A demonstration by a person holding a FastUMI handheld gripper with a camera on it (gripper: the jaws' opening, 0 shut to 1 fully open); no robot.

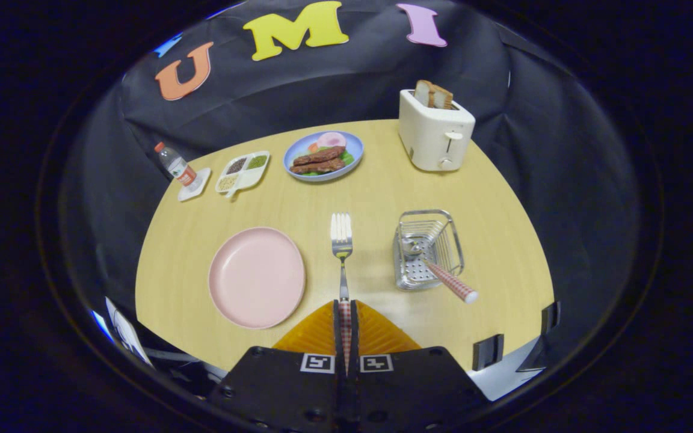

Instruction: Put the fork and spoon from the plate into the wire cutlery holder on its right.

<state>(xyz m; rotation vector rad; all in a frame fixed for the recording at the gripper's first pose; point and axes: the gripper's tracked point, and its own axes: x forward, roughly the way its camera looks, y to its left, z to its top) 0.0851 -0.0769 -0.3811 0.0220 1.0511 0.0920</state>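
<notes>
Jaws clamping one fork (lifted, seemingly)

I see a pale yellow wooden table with faint grain. On it sits a plain pink plate. My gripper is clamped on a fork with a shiny silver head and a red-and-white checked handle. The wire cutlery holder is bright chrome, and the spoon in it has the same red-and-white check on its handle, ending in a white tip. The toaster is cream, with tan-brown toast. The blue plate carries brown, pink and green food. The divided dish is white. The clear bottle has a red cap.
</notes>
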